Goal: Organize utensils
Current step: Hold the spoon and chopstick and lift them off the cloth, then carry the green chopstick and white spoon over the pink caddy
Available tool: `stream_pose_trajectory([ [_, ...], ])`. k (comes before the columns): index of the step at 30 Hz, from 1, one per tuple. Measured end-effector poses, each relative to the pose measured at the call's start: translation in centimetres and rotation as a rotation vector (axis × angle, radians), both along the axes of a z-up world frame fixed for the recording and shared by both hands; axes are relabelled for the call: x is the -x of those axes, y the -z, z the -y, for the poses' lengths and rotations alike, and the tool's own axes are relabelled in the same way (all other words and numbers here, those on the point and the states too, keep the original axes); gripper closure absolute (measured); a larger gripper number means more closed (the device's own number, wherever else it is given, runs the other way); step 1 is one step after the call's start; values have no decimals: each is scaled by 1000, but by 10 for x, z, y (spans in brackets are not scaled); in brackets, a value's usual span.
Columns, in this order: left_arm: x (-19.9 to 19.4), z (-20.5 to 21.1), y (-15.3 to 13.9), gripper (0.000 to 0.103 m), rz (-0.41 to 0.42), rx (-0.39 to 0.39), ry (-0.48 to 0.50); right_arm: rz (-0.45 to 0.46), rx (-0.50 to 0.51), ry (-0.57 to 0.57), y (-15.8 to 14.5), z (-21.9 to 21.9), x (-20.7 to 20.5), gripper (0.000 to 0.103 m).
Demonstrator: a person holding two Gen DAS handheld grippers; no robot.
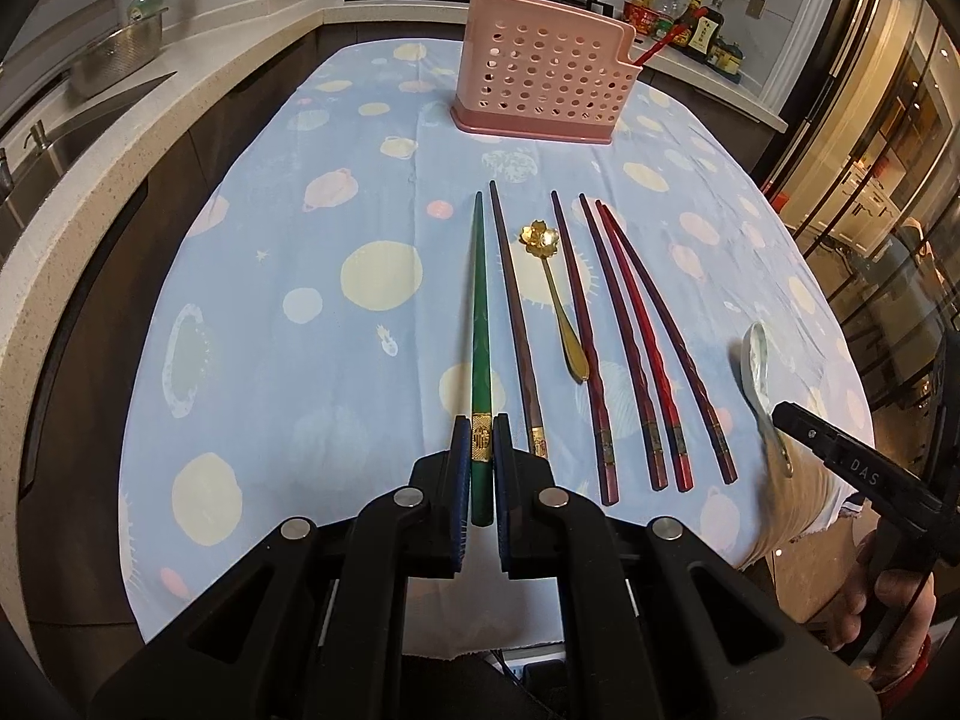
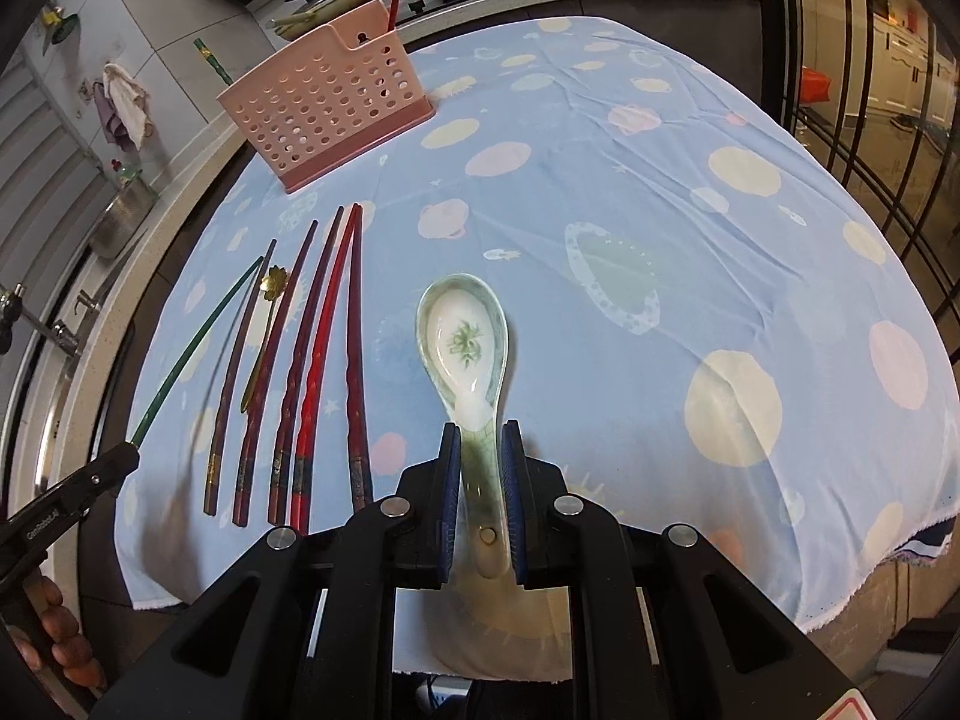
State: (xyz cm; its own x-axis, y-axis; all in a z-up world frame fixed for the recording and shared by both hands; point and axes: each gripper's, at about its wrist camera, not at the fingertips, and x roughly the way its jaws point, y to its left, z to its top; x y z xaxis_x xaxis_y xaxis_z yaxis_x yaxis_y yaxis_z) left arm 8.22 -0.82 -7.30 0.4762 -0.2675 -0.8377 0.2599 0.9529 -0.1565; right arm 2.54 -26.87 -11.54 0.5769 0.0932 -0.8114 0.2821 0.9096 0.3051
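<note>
a blue planet-print tablecloth (image 1: 288, 228) covers the table, kitchen counter (image 1: 90, 138) at upper left. the left gripper (image 1: 482, 456) clamps the green chopstick (image 1: 480, 312) at lower centre; the right gripper (image 2: 482, 450) grips the ceramic spoon (image 2: 465, 342). the pink utensil holder (image 1: 540, 66) stands at upper centre.

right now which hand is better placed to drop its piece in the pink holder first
Left, probably. The left gripper is shut on the green chopstick, which points almost straight at the holder. The right gripper holds the spoon off to the side, holder further away.
</note>
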Motion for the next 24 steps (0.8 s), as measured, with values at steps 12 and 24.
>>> stream_pose_trajectory([
  [12, 2, 5, 8, 96, -19, -15, 10, -39, 3, -26, 14, -6, 6, 89],
  [24, 3, 8, 11, 96, -29, -17, 18, -39, 57, -47, 12, -12, 9, 92],
])
